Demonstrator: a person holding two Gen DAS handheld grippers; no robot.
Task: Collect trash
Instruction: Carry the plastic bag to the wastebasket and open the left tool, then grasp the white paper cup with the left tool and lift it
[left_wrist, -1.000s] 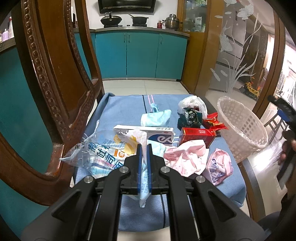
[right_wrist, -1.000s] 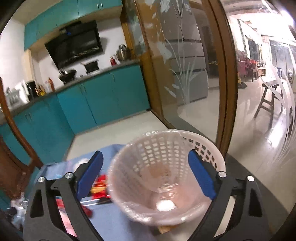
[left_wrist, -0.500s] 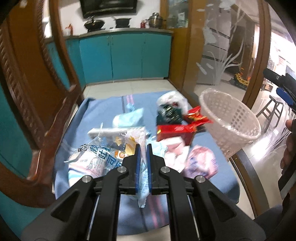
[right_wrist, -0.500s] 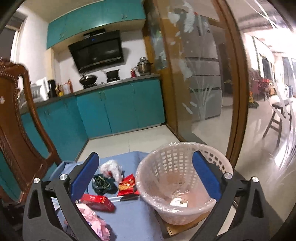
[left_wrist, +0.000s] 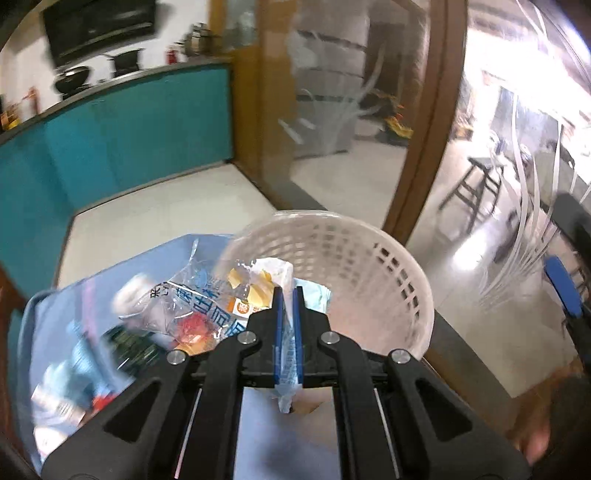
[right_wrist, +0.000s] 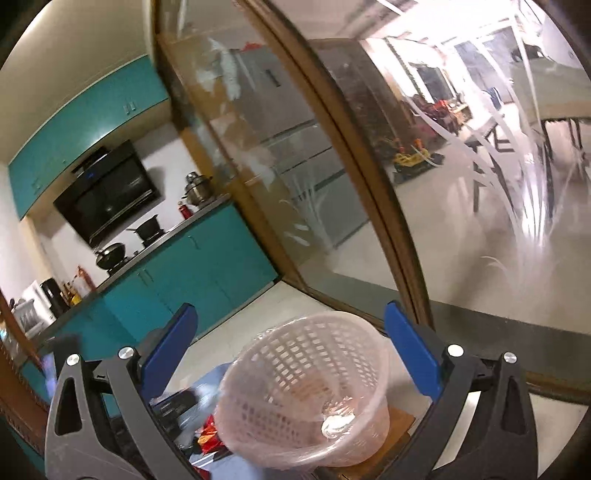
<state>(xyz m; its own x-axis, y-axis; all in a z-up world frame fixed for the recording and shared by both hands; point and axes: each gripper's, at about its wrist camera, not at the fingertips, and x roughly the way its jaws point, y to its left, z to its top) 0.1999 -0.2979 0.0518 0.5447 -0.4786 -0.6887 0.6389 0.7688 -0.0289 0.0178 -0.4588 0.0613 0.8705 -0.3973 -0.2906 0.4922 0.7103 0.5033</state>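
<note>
While left gripper (left_wrist: 288, 295) pinches plastic bag (left_wrist: 192, 306) beside basket (left_wrist: 369, 258), right gripper (right_wrist: 291, 354) gapes wide, empty.

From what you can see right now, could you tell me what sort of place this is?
Most likely a home kitchen and dining area. Teal cabinets carry a counter with a wok and pot under a range hood, and a fridge shows behind a glass partition.

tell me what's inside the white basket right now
In the right wrist view, the white basket holds a clear liner and one small pale scrap at the bottom. The near wall hides the rest.
</note>
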